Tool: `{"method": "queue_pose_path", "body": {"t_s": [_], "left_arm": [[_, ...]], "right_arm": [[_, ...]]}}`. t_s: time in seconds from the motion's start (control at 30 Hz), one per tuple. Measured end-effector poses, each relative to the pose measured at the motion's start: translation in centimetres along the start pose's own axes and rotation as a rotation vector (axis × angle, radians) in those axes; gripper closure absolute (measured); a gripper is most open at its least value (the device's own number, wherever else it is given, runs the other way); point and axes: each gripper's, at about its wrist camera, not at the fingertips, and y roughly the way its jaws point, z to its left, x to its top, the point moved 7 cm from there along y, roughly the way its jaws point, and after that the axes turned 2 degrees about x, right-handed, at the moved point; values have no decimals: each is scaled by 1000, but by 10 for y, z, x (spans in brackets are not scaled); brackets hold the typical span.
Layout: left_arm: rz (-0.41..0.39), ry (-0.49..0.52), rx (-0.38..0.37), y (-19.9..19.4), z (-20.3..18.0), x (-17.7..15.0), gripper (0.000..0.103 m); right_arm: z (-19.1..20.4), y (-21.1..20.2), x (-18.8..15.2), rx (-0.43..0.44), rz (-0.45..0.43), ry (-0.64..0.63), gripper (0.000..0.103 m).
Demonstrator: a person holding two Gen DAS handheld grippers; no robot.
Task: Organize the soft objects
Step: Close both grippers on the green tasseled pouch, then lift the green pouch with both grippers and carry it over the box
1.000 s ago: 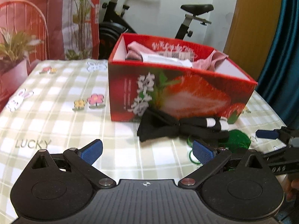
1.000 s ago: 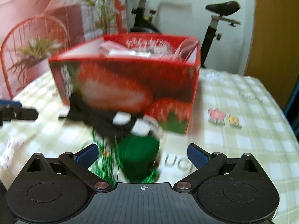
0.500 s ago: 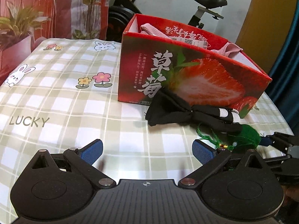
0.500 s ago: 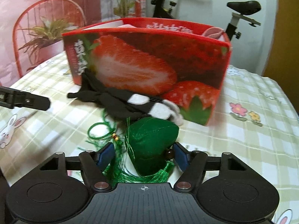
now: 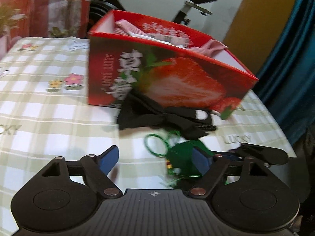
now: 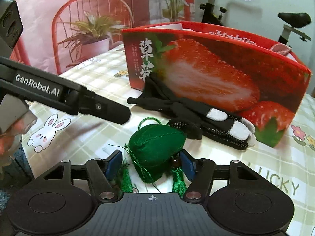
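Note:
A green stuffed pouch with green cords and tassels sits between the pads of my right gripper, which is shut on it just above the table. It also shows in the left wrist view. A pair of black gloves with white fingertips lies against the front of the red strawberry box. The box holds pink cloth and white paper. My left gripper is open and empty, hovering beside the pouch.
The table has a checked cloth with flowers and rabbits. A red wire chair and a potted plant stand behind it. An exercise bike is behind the box. A blue curtain hangs at the right.
My right gripper has closed further onto the green pouch and lifted it slightly. My left gripper has swung nearer to the box and the pouch, staying open.

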Motion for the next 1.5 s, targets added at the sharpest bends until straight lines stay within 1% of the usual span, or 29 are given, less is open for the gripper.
{"method": "queue_pose_path", "body": {"t_s": [0.1,0.13,0.27,0.33,0.43,0.57,0.8,0.93,1.07,1.3,1.5], "left_arm": [[29,-28,-69,10,-12,0,29],[37,-34,-86,13,-14,-1,30],[74,-59,-158,25,-25,-3,33],[97,-74,-187,32,-29,-6,43],[98,-54,-172,36,-32,-7,45],[83,-57,-180,33,-33,-3,45],[10,-17,-169,8,-38,21,45],[-45,-7,-161,-13,-39,43,45],[-118,-3,-163,-36,-41,70,45],[-244,7,-181,-72,-47,126,45],[-327,9,-190,-82,-51,169,45]], "right_arm": [[-8,-6,0,5,-17,51,53],[-9,-7,-1,7,-20,57,53],[-9,-7,-4,11,-22,49,55],[-8,-6,-4,20,-23,54,55],[-6,-6,-2,15,-22,59,56],[-4,-7,3,8,-32,40,56],[-2,-24,26,2,-92,6,56],[2,-37,53,1,-140,-5,56],[5,-55,85,0,-197,-33,56],[6,-85,157,1,-284,-95,56],[4,-96,212,-22,-335,-178,56]]}}
